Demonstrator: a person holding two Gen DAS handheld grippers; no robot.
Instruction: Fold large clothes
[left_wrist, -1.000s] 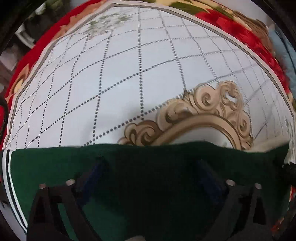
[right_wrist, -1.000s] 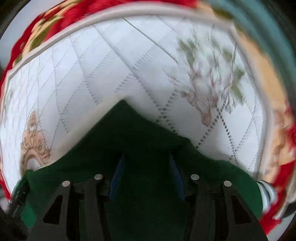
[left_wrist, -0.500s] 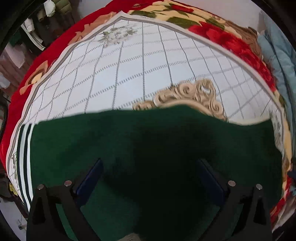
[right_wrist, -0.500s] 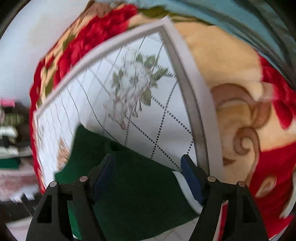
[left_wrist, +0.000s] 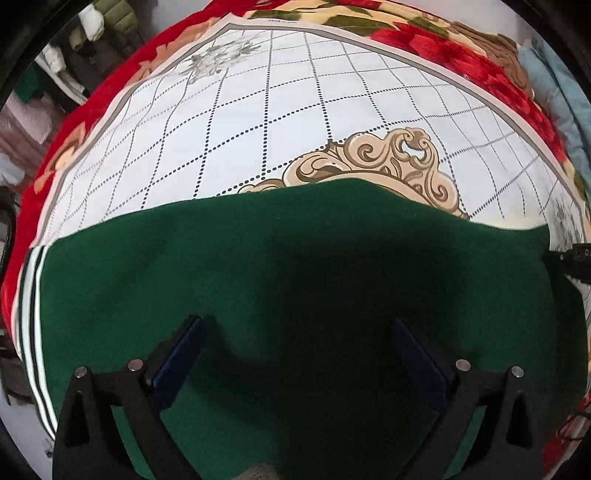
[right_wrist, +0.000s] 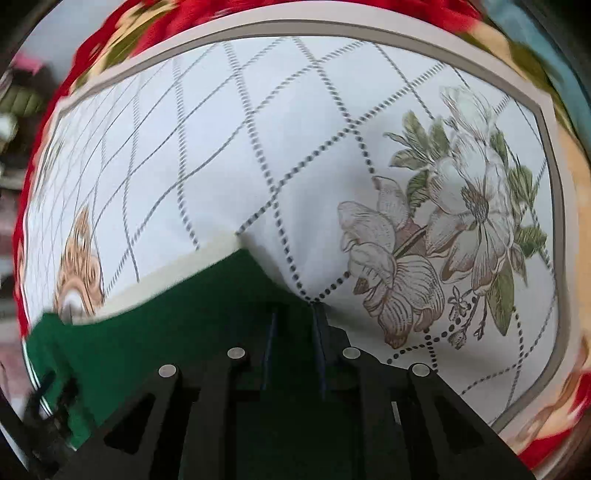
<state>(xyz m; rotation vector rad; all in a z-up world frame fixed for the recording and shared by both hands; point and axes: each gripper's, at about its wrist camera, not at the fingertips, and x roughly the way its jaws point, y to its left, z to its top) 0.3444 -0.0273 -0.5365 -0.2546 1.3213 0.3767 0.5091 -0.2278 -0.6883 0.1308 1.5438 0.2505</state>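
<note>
Green garment (left_wrist: 295, 266): dark green, with white and dark stripes along its left edge (left_wrist: 31, 317) in the left wrist view. It lies spread flat on the near part of a white cloth (left_wrist: 229, 147), and its straight far edge runs from left to right across that view. In the right wrist view a pale lining shows along the garment's lifted edge (right_wrist: 177, 273).

White cloth: printed with a dotted diamond grid, a tan scroll ornament (left_wrist: 391, 162) just beyond the garment's far edge, grey-green flower sprays (right_wrist: 454, 229) at the corners and a grey border line. A short line of print sits at its far border, too small to read. No other writing or label can be made out.

Red floral blanket (left_wrist: 436, 44): lies under the white cloth and shows round its far and side edges.

Left gripper (left_wrist: 295, 332): points steeply down over the garment, blue-padded fingers (left_wrist: 181, 350) spread wide, with nothing pinched between them.

Right gripper (right_wrist: 293, 325): points steeply down at the garment's right corner; its jaws have just been closing and the fingers (right_wrist: 319, 325) now stand nearly together with green fabric between them. The view is blurred, so a firm pinch cannot be confirmed.
</note>
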